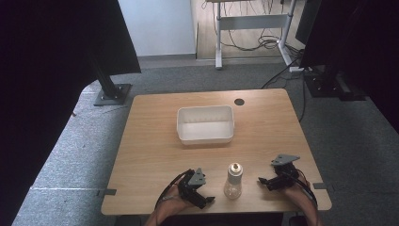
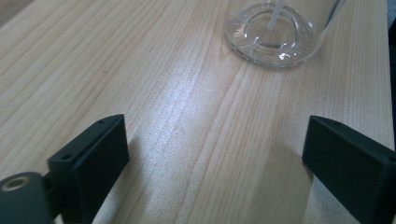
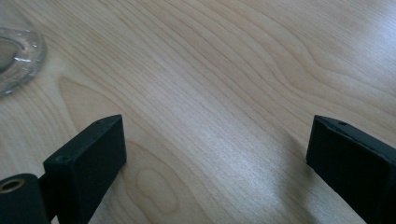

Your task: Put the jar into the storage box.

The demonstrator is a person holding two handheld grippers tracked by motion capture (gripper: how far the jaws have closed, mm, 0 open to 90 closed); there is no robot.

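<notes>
Nearest us, our left gripper [image 1: 203,197] and right gripper [image 1: 266,181] rest on the table [image 1: 155,155], jaws spread wide and empty, flanking the upright clear bottle [image 1: 233,181] just beside them. We should close squarely on its body, low, since glass-like plastic may slip. From the left gripper view its ribbed base [image 2: 270,35] reads clearly; from above, the white bin [image 1: 205,124] waits beyond.

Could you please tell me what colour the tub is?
The tub is white, clearest in the high view.
</notes>
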